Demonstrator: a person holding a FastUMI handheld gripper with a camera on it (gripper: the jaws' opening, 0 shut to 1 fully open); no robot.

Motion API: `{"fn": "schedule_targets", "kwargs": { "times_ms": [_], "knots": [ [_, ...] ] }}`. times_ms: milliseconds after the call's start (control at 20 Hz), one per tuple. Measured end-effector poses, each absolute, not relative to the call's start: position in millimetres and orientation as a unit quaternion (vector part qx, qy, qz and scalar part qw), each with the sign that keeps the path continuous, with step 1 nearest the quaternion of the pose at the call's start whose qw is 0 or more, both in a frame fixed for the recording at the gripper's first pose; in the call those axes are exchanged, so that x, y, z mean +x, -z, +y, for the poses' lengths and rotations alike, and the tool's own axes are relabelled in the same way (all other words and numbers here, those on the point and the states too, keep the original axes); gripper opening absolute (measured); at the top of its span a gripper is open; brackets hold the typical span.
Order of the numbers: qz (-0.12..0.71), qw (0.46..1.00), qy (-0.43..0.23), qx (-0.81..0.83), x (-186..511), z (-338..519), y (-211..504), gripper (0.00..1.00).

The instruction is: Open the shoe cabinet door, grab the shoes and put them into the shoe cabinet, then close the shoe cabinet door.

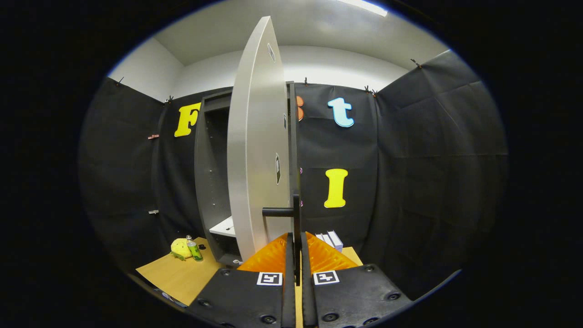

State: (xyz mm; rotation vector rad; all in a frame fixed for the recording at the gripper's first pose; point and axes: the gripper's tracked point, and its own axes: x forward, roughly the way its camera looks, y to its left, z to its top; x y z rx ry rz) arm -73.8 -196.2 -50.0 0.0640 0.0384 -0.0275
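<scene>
gripper view, cabinet door part-way open. the claw [297, 269] points straight at the free edge of the shoe cabinet door [257, 150], which stands upright and is seen nearly edge-on, swung out towards the camera from its hinge side at the cabinet's right. the door's dark handle [296, 216] is a slim vertical bar whose long axis runs up and down; a short stub joins it to the door face at left. the bar passes down into the narrow slot between the two fingers [288, 259], so the claw is drawn close, nearly together, and appears to clamp the handle from left and right; whether both pads truly press on it is a judgement from the thin gap, not plainly seen.

behind the door, to the left, lies the shoe cabinet [212, 177], its dark interior open and a pale shelf [224, 226] showing low inside. the cabinet stands on a wooden surface [182, 273]. on that surface, left of the cabinet and well apart from the claw, sit a yellow soft toy [181, 248] and a small green bottle [195, 250]. pale flat boxes [331, 239] lie just beyond the fingers to the right.

the coming move turns on the hinge: the handle would need to travel in an arc, further out and rightward, with the bar kept vertical.
</scene>
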Motion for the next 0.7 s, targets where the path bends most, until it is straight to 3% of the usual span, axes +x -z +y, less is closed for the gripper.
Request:
{"fn": "schedule_targets", "kwargs": {
  "times_ms": [450, 700],
  "knots": [
    [-0.022, 0.999, 0.024, 0.014, -127, -173, 26, 0.11],
    [-0.003, 0.999, -0.020, 0.028, -127, -110, 52, 0.10]
  ]
}}
